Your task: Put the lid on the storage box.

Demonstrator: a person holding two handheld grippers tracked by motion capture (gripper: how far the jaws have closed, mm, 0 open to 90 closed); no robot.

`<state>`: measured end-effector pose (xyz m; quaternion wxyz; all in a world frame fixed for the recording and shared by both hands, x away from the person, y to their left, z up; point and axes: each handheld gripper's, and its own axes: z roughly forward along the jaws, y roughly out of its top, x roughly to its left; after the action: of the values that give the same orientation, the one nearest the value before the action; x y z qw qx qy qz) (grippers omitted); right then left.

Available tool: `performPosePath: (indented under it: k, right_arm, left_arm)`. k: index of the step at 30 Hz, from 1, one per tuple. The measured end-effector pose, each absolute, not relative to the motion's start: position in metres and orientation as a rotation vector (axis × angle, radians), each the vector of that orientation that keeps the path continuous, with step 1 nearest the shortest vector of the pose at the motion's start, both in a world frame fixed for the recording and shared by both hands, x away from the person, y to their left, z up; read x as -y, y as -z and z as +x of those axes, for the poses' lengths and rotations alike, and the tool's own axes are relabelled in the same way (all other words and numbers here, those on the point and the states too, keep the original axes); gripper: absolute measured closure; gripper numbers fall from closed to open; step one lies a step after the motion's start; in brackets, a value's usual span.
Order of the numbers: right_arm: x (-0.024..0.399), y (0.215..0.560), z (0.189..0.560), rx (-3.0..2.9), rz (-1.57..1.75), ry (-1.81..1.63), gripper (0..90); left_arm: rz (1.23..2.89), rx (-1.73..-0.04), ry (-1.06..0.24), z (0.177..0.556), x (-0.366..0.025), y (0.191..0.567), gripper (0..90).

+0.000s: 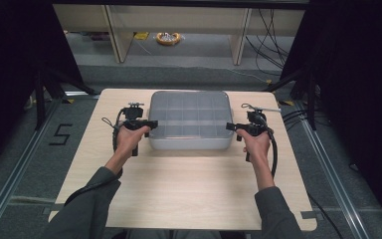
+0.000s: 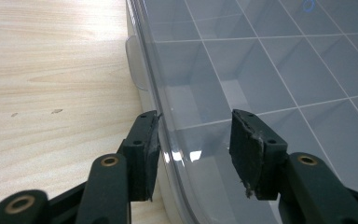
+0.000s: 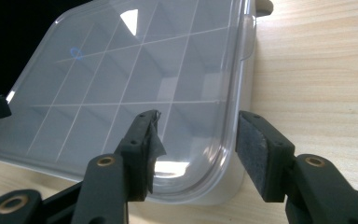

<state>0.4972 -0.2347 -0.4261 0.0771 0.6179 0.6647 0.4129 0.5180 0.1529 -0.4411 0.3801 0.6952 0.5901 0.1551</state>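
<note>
— Two hands are working one clear compartment box [image 1: 189, 119], sitting toward the bench's [image 1: 179, 194] far edge. Why from both sides?

— Probably for lifting its lid evenly. The left hand-held gripper [image 2: 193, 142] and right hand-held gripper [image 3: 196, 140] are each straddling a side rim, half open, pads not pressing.

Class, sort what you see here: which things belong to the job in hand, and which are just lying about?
In the job:
- clear compartment box
- left claw, at its left edge
- right claw, at its right edge

Lying about:
- yellow tape roll on the floor
- cables
</note>
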Motion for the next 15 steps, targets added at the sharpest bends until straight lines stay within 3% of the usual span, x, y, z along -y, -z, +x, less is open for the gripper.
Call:
performPosePath:
  k: [15]
  right_arm:
    - [0.24, 0.422, 0.488, -1.972, 1.75, -1.247, 45.3]
  left_arm:
    - [1.748, -1.49, -0.361, 0.512, -0.165, 0.428, 47.0]
